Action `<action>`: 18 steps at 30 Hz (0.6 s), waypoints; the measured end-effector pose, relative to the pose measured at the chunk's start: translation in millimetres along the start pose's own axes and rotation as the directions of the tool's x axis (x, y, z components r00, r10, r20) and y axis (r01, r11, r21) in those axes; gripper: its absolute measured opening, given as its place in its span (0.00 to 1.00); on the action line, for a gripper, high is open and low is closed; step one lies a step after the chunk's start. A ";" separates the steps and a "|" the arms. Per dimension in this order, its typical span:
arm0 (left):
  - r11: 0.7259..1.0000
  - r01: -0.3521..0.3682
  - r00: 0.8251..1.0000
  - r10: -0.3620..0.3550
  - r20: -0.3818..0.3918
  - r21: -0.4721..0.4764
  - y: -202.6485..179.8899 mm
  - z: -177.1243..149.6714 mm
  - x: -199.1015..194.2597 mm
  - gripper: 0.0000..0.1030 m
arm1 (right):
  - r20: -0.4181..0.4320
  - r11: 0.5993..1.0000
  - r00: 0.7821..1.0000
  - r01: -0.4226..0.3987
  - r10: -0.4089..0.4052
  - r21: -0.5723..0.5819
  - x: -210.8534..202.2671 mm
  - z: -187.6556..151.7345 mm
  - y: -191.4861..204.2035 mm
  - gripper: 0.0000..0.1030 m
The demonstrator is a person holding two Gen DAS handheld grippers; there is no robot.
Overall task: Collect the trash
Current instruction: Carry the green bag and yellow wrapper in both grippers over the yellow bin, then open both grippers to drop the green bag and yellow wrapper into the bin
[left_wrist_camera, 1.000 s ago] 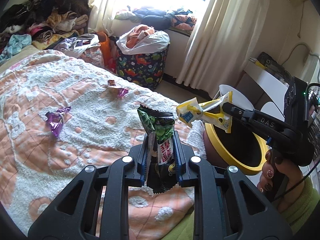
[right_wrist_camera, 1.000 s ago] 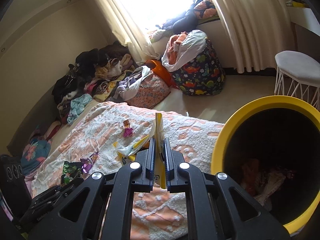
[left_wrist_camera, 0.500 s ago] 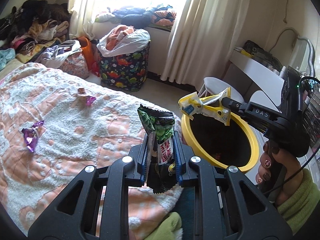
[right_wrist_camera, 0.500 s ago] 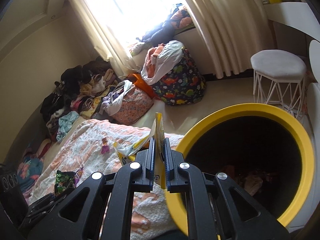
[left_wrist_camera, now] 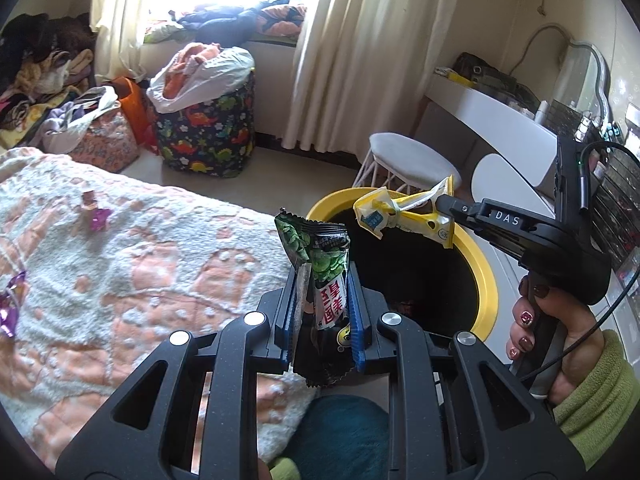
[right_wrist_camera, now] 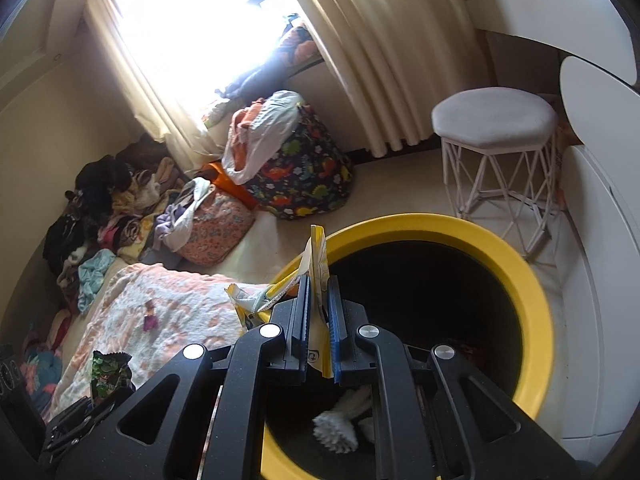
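My left gripper (left_wrist_camera: 322,300) is shut on a green and black snack wrapper (left_wrist_camera: 320,256), held upright at the bed's edge beside the yellow-rimmed bin (left_wrist_camera: 486,276). My right gripper (right_wrist_camera: 318,300) is shut on a yellow wrapper (right_wrist_camera: 318,256) and holds it over the bin's rim (right_wrist_camera: 520,272); in the left wrist view that wrapper (left_wrist_camera: 404,216) hangs above the bin's dark opening. The green wrapper also shows in the right wrist view (right_wrist_camera: 108,372). Purple wrappers (left_wrist_camera: 98,216) (left_wrist_camera: 10,304) lie on the bedspread.
The bed (left_wrist_camera: 120,272) with a pink and white blanket fills the left. A white stool (right_wrist_camera: 496,120), a dinosaur-print laundry bin (left_wrist_camera: 208,128), piles of clothes (right_wrist_camera: 104,208), curtains and a white desk (left_wrist_camera: 496,120) surround the bin. Trash lies inside the bin (right_wrist_camera: 340,428).
Both grippers have swung right, away from the bed and toward the bin. The yellow wrapper has come from beside the bin to above its opening. Both grips are unchanged.
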State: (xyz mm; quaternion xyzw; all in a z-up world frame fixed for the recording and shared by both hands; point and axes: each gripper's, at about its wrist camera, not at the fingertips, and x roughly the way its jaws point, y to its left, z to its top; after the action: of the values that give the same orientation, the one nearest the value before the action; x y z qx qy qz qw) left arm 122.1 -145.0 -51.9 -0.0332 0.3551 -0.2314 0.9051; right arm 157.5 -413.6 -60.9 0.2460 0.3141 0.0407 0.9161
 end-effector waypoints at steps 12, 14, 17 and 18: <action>0.997 0.066 0.992 -0.063 -0.111 0.029 -27.2 -0.1 67.6 0.16 | -0.013 0.993 0.997 0.081 -0.080 0.091 2.3 -1.8 -47.0 0.12; 0.996 0.087 0.989 -0.083 -0.123 0.026 -30.6 0.7 77.4 0.18 | -0.010 0.991 0.997 0.080 -0.080 0.111 1.5 -1.7 -50.9 0.14; 0.996 0.086 0.990 -0.083 -0.116 0.023 -29.6 2.4 84.2 0.34 | -0.001 0.989 0.997 0.074 -0.075 0.129 -1.1 -0.2 -53.8 0.41; 0.996 0.083 0.991 -0.081 -0.110 0.016 -30.1 2.0 83.9 0.46 | 0.006 0.989 0.997 0.071 -0.073 0.131 -2.4 0.1 -53.6 0.42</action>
State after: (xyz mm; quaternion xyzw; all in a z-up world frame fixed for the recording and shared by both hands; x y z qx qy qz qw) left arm 165.3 -209.1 -96.3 -0.0257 0.4003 -0.2734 0.8743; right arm 151.4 -461.1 -85.0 0.2939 0.3197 -0.0144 0.9006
